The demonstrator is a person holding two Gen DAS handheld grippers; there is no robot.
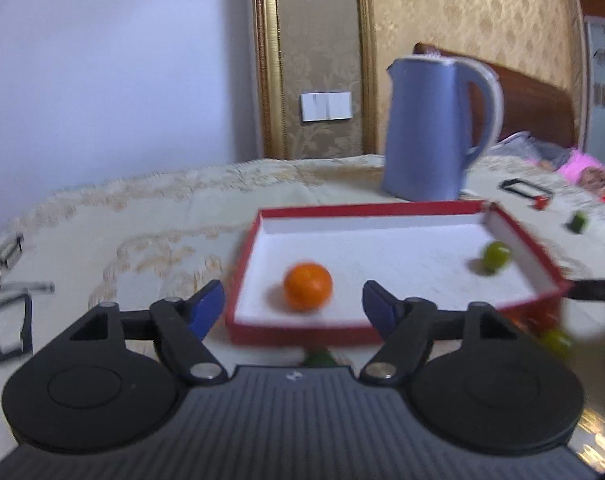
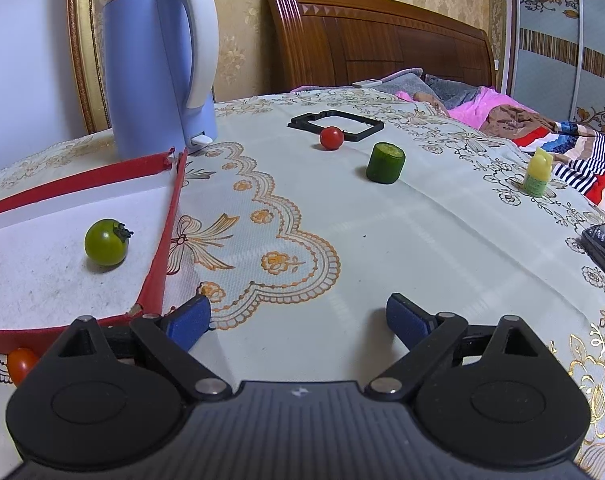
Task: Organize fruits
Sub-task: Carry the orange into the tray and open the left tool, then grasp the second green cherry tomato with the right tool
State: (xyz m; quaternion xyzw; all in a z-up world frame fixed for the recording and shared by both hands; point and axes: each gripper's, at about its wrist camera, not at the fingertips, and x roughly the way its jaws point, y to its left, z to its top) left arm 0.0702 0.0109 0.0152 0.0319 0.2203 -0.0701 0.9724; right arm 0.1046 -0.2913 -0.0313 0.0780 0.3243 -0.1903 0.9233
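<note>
1. The red tomato (image 2: 331,137) is small, round and smooth; I judge it light, thin-skinned and prone to roll or squash, so a gentle pinch across its widest part suits it. It lies on the cloth (image 2: 342,220) well ahead of the right gripper (image 2: 298,320), touching or just in front of a black frame (image 2: 336,124)
2. The cucumber stub (image 2: 385,162) stands upright just right of that tomato; it looks firm and flat-sided, so its curved sides should give a steadier hold
3. The green tomato (image 2: 106,242) already sits in the red tray (image 2: 162,248), near the tray's right wall and left of the right gripper. The orange (image 1: 307,286) is also in the tray, straight ahead of the left gripper (image 1: 293,308); its skin should stand a firmer squeeze
4. 1 more small orange-red fruit (image 2: 20,363) peeks out beside the tray's near wall, and the blurred left view may show a green one there too
5. Both grippers have their blue pads spread apart with nothing between them; the right hovers over bare cloth beside the tray's near right corner
6. A blue kettle (image 2: 158,64) stands behind the tray, a yellow bottle (image 2: 537,172) far right
</note>
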